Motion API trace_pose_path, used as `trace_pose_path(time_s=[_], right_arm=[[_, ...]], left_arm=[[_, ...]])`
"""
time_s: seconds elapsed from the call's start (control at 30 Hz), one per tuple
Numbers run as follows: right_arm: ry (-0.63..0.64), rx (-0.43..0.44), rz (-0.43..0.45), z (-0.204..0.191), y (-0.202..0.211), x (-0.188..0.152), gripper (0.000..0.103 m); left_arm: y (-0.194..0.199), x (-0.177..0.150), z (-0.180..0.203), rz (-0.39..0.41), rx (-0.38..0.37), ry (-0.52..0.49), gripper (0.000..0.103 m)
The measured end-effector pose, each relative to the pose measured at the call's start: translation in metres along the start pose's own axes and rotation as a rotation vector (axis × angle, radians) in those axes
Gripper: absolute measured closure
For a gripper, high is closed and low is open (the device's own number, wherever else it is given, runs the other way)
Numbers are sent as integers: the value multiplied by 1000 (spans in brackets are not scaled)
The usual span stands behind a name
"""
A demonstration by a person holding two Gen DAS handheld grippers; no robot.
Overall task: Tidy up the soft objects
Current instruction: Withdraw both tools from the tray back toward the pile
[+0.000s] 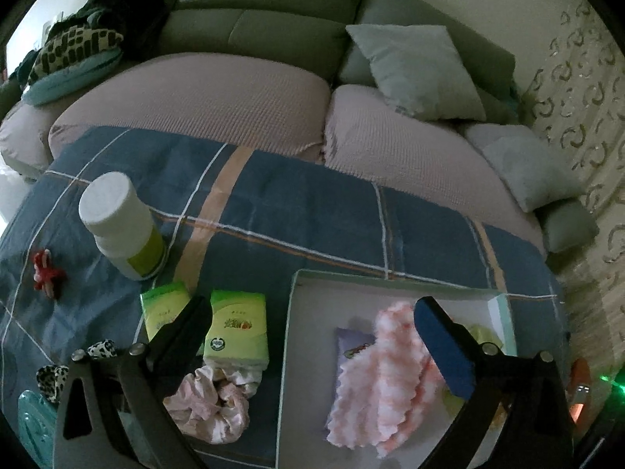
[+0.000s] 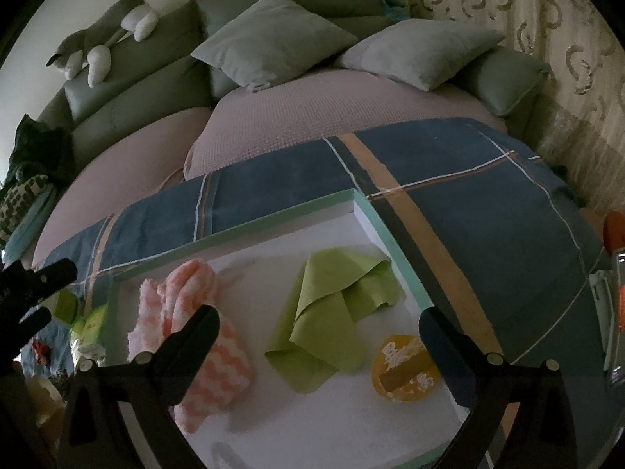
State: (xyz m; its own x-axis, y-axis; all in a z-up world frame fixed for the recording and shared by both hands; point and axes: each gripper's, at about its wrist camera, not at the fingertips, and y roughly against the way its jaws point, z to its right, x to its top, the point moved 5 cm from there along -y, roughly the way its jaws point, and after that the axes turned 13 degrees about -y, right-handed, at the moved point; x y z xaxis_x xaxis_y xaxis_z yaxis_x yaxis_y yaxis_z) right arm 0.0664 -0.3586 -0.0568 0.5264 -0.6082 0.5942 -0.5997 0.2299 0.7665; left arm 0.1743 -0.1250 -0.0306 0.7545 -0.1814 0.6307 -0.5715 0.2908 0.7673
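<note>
Both grippers spread, empty — left gripper [image 1: 312, 336] over the pink scrunchie [image 1: 211, 402] outside the tray [image 1: 289, 312]. Right gripper [image 2: 318, 332] hovers above the green cloth [image 2: 332, 312] — a sloppy pinch could snag the blanket.

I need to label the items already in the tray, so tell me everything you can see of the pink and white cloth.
The pink and white cloth is fluffy, with wavy stripes in salmon pink and white and scalloped edges. It lies loosely folded and bunched, limp, on the white floor of the tray, towards its left side. In the left wrist view it overlaps a small purple packet. It lies apart from the green cloth. Neither gripper holds it.
</note>
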Motion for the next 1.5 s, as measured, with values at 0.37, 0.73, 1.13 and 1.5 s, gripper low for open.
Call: trace_pose_path(time_s=[0.37, 0.73, 1.13, 1.5], right_arm=[[-18, 116, 1, -11, 13, -3, 0], [49, 140, -4, -31, 20, -18, 0], [129, 159, -23, -62, 31, -39, 0], [209, 218, -59, -102, 34, -64, 0]], left_arm=[[26, 7, -9, 66, 6, 10, 0], [60, -10, -69, 87, 88, 114, 0], [96, -32, -127, 117, 95, 241, 0], [113, -57, -182, 89, 229, 320, 0]])
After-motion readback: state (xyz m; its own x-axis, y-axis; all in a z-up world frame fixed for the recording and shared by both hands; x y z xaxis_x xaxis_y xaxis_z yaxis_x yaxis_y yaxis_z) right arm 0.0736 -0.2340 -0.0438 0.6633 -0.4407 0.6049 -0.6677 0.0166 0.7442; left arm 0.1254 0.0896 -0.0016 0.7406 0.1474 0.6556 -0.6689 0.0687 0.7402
